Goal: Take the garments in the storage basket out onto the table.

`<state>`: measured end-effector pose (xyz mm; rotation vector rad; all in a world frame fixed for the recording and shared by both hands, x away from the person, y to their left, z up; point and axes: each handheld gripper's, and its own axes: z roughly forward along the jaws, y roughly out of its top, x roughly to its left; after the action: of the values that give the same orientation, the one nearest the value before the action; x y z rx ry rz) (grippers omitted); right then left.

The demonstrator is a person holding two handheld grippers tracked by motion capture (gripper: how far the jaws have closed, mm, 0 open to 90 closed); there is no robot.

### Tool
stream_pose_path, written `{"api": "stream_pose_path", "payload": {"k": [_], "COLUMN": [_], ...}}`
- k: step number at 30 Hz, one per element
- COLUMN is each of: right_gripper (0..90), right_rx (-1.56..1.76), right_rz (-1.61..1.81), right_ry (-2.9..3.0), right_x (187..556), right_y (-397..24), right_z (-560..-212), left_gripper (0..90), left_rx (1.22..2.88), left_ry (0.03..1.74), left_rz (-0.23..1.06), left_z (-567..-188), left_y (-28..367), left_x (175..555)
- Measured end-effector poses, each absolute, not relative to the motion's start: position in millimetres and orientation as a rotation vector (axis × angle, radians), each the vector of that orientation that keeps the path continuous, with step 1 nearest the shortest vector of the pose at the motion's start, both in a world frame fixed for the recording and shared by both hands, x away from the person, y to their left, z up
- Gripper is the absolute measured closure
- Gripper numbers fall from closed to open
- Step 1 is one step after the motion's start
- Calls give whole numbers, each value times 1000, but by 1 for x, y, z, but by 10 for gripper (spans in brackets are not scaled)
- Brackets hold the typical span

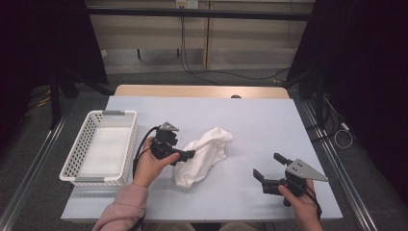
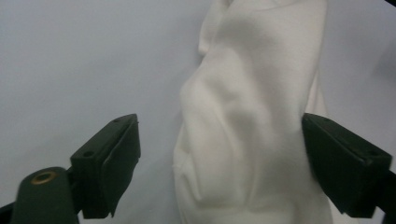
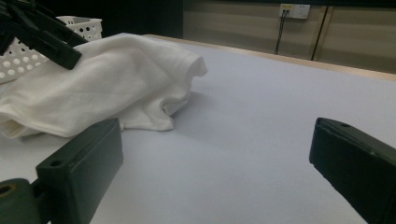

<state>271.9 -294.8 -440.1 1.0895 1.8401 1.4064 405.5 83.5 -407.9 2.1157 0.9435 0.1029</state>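
Observation:
A crumpled white cloth [image 1: 204, 154] lies in a heap on the pale blue table cover [image 1: 269, 125], a little left of centre. My left gripper [image 1: 189, 154] reaches into the cloth's left side from the left. In the left gripper view the cloth [image 2: 247, 130] rises between the wide jaws of the left gripper [image 2: 219, 158]. The right-hand jaw sits at the fabric's edge and the left-hand one stands apart from it. My right gripper [image 1: 267, 164] rests near the front right, open and with nothing between its jaws. It faces the cloth [image 3: 93, 88] from a distance.
A white perforated basket [image 1: 98, 115] stands empty at the table's left side, close to the left hand. The same basket [image 3: 84, 25] sits behind the cloth in the right gripper view. Dark curtains and metal rails flank the table, and cables lie on the floor behind it.

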Motion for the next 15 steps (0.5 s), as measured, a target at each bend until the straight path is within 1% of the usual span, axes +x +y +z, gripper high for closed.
{"api": "stream_pose_path", "payload": {"k": [1,2,5,8,9,12,15], "right_gripper": [25,24,22,23,23,23,23], "right_rx": [1097,1110,1132,1105,1106,1097,1091], "right_rz": [1404,1400,1403,1382,1382,1383,1387], "right_ry": [1838,1832,1838,1864,1870,1884,1898], "right_x": [273,274,278,281,282,285,288], "right_y": [-295,-295,-291,-287,-285,-279,-274], "right_z": [-440,-439,-438,-439,-439,-438,-439], "left_gripper": [164,199,327,517,569,697,800], "left_rx": [2104,2117,2121,2118,2124,2147,2159], "left_ry": [917,952,917,913,901,898,888], "left_rz": [52,102,86,23,32,5,-22], "left_z": [-408,-406,-404,-402,-403,-403,-403], "left_y": [85,83,83,81,80,77,75], "left_x": [407,403,402,399,399,397,397]}}
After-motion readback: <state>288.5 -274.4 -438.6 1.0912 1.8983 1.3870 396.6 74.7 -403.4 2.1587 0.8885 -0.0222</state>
